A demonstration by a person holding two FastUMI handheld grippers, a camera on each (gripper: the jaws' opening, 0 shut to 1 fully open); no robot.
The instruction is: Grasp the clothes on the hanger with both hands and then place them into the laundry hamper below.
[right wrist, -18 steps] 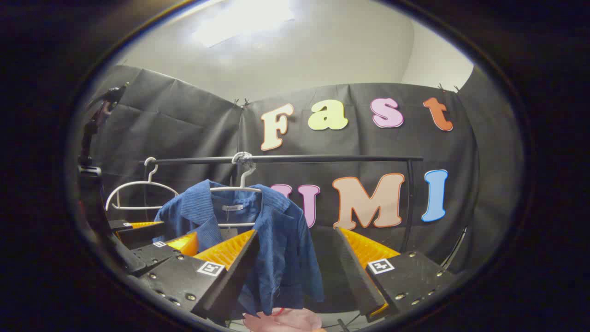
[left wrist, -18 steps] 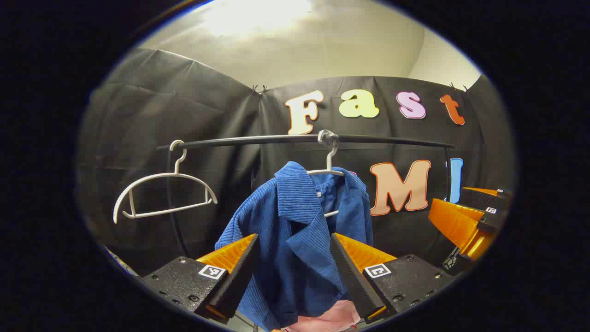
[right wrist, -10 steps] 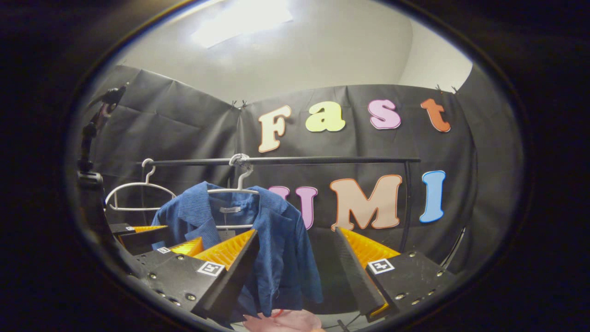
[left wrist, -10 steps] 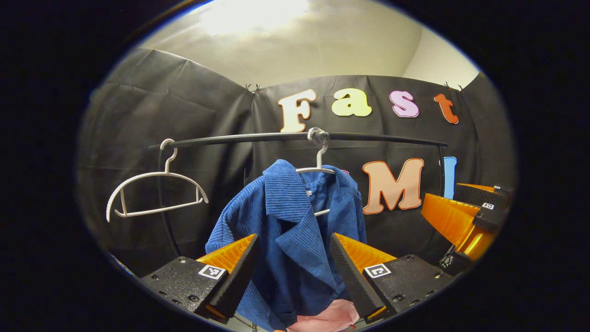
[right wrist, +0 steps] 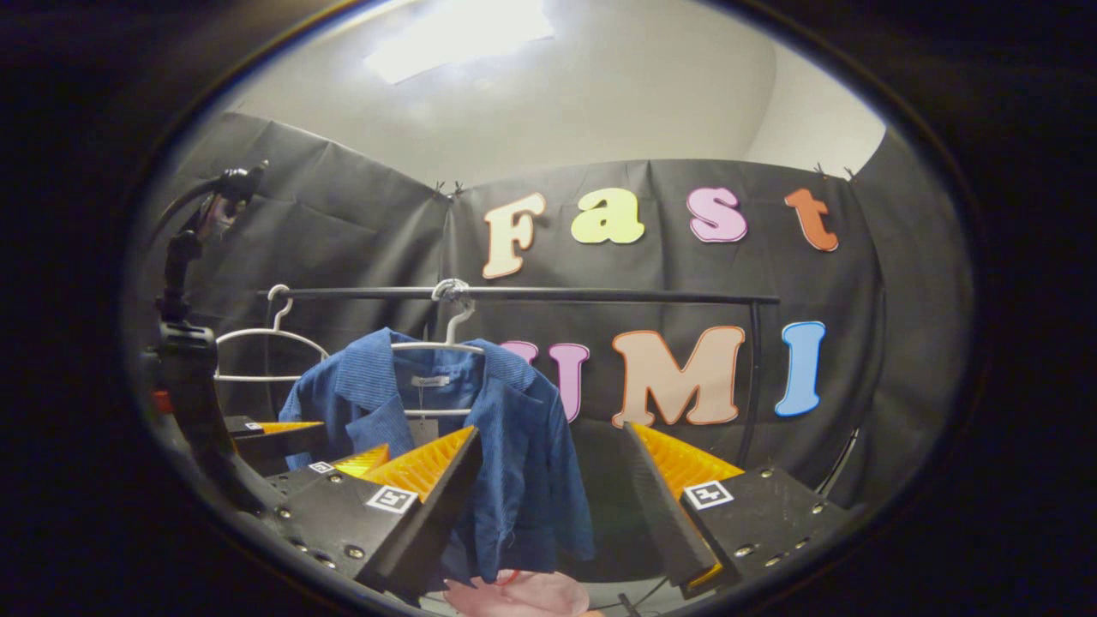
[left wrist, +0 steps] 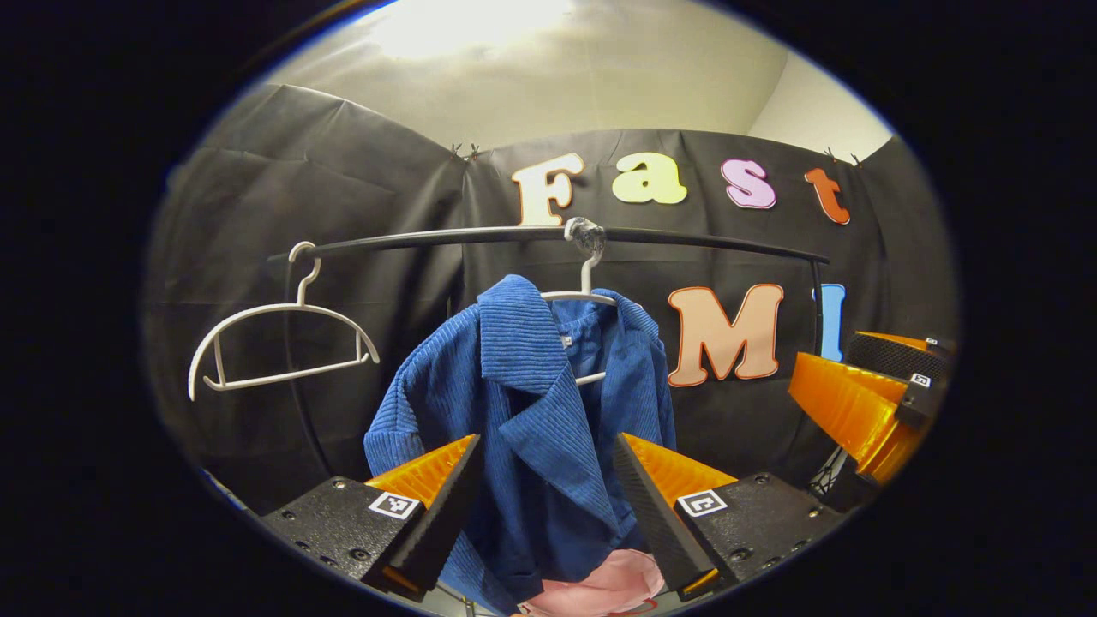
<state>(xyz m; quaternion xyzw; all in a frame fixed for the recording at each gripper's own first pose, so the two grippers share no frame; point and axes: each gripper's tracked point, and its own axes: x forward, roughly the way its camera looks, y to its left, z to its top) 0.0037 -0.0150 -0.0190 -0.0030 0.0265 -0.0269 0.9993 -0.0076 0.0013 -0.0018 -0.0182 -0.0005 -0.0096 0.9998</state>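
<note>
Hanging blue jacket [left wrist: 531,428] above pink hamper [left wrist: 613,583]

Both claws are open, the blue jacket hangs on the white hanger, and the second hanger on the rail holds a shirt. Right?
Not quite. The second hanger is bare, as the left gripper view shows. The rest stands: the left claw and right claw are open, and the blue jacket hangs on its white hanger on the rail.
</note>
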